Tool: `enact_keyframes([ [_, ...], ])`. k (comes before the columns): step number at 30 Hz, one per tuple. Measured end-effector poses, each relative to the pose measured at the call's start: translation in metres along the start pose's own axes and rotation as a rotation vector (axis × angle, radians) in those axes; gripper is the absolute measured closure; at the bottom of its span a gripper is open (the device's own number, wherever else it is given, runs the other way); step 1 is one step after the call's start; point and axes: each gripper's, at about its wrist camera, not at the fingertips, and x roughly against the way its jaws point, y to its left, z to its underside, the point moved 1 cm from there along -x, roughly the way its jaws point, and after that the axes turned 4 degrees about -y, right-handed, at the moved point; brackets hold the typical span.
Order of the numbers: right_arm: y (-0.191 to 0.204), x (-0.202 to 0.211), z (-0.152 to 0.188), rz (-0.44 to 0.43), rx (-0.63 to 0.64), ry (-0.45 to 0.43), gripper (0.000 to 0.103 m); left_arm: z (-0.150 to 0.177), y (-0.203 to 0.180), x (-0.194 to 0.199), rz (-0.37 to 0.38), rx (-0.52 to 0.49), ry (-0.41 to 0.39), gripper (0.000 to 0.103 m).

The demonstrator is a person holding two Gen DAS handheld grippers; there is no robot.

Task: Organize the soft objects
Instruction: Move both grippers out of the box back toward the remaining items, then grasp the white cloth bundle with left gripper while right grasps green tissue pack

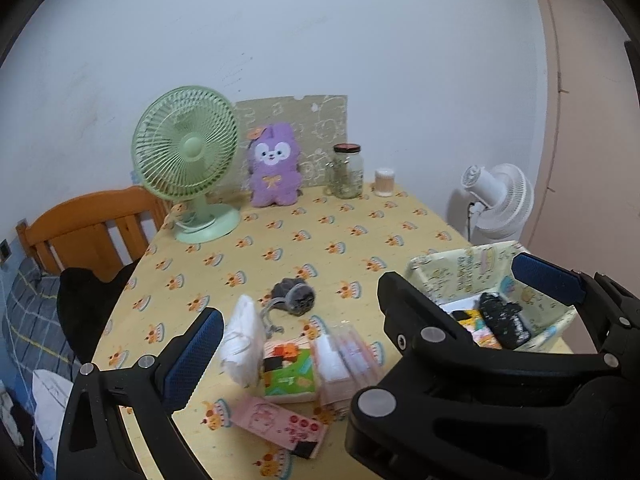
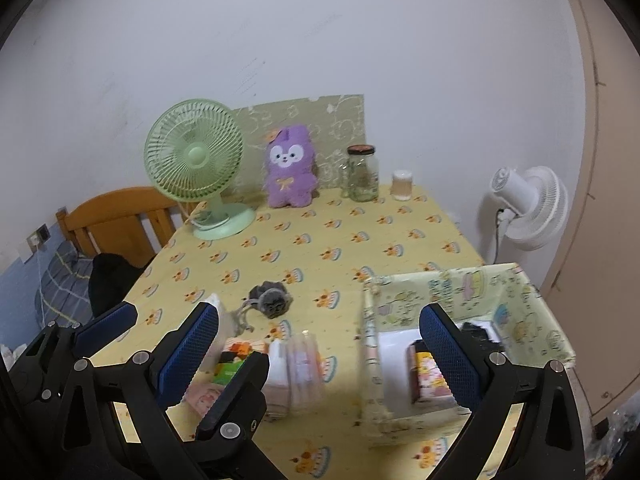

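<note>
Yellow cake-print table (image 1: pixel 352 240): the pale cartoon-print fabric bin (image 2: pixel 516 292) holds a black speckled sock (image 1: pixel 502 318) and small packets. Soft packs (image 1: pixel 288 372) sit beside it. Both tools, left tool (image 1: pixel 296 320) and right tool (image 2: pixel 320 344), gape wide, empty.

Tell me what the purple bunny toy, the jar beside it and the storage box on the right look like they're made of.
Purple bunny toy: fuzzy plush fabric, matte nap. Jar: clear glass by its see-through, glinting walls, though clear plastic is possible; dark lid. Storage box: thin printed fabric or coated cloth; its walls sag slightly.
</note>
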Motion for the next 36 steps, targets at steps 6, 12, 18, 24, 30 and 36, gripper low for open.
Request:
enact_keyframes([
  [6, 0.017, -0.02, 0.008, -0.025, 0.001, 0.035, 0.002, 0.01, 0.02, -0.011, -0.037, 0.01, 0.028, 0.005],
  [12, 0.03, -0.042, 0.017, -0.049, -0.006, 0.083, 0.005, 0.02, 0.035, -0.024, -0.058, 0.02, 0.063, 0.005],
  [18, 0.043, -0.059, 0.023, -0.058, 0.023, 0.115, 0.007, 0.029, 0.05, -0.037, -0.062, 0.049, 0.092, 0.006],
  [24, 0.05, -0.077, 0.03, -0.065, 0.033, 0.153, 0.011, 0.038, 0.06, -0.054, -0.076, 0.068, 0.131, 0.011],
  [30, 0.054, -0.099, 0.037, -0.063, 0.042, 0.196, 0.019, 0.046, 0.07, -0.077, -0.089, 0.091, 0.173, 0.014],
  [36, 0.053, -0.118, 0.041, -0.065, 0.029, 0.233, 0.02, 0.049, 0.074, -0.095, -0.054, 0.102, 0.2, 0.021],
])
